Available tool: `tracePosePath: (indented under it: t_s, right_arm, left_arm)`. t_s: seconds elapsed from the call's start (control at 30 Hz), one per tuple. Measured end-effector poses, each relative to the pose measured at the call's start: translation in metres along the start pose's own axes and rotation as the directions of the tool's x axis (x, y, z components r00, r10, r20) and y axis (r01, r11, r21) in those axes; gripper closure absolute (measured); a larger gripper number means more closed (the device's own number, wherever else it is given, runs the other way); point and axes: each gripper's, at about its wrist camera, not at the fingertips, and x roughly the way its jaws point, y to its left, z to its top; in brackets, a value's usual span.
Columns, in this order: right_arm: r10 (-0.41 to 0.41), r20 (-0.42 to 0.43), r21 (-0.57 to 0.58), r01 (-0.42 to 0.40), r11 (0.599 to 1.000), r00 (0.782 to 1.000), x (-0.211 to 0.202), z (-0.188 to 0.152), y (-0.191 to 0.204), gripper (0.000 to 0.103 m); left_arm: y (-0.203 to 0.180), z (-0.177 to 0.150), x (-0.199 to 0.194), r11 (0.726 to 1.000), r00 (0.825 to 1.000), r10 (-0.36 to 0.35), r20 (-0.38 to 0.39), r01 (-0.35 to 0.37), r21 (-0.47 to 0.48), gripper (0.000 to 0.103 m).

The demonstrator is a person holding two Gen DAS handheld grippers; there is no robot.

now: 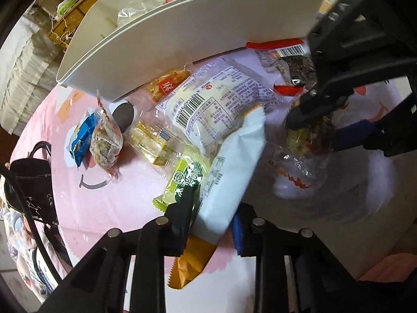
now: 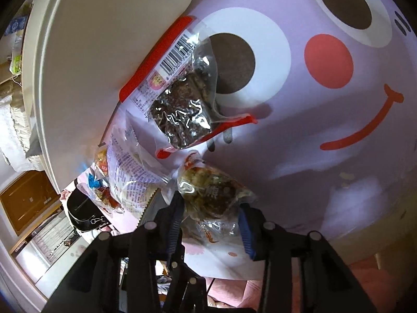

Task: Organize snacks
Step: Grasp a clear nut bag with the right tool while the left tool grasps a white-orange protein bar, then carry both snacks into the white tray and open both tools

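Bin [image 1: 182, 34] holds wrapped snacks [image 1: 135, 10]; others lie beside it.

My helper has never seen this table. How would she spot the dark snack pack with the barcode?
Find the white tray on the cartoon-face tablecloth. At its long edge, over a printed eye, lies the dark snack pack. Unlike the pale packets nearby, it is clear plastic over blackish contents, with red seals and a barcode.

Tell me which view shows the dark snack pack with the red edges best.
Right wrist view: the dark snack pack lies unobstructed, barcode and clear window plain. In the left wrist view, the right gripper partly hides it at the far edge.
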Motion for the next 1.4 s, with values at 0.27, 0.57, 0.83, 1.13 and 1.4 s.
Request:
tracePosePath:
  t_s: [0.27,0.57,0.83,1.13,1.4]
  right_arm:
    - [0.019,0.021,-0.003,-0.019,1.000,1.000,-0.015,0.003,-0.020,0.067]
    - [0.066,0.049,-0.018,-0.065,0.998,0.997,-0.028,0.007,-0.050,0.067]
    - [0.105,0.110,-0.084,-0.096,0.992,0.988,-0.059,-0.001,-0.054,0.067]
    - [0.172,0.191,-0.214,-0.130,0.968,0.967,-0.101,-0.014,-0.040,0.067]
    - [0.250,0.267,-0.333,-0.155,0.930,0.931,-0.135,-0.025,-0.007,0.067]
  left_arm:
    - [-0.002,0.002,-0.010,0.999,0.999,-0.034,-0.019,0.033,-0.020,0.086]
    - [0.018,0.001,-0.016,0.997,0.998,-0.042,0.037,0.044,-0.064,0.086]
    - [0.032,0.008,-0.040,0.996,0.998,-0.027,0.048,0.031,-0.081,0.086]
    - [0.053,0.030,-0.079,0.991,0.995,-0.065,0.070,0.073,-0.116,0.086]
    - [0.070,0.059,-0.111,0.987,0.992,-0.080,0.099,0.093,-0.130,0.086]
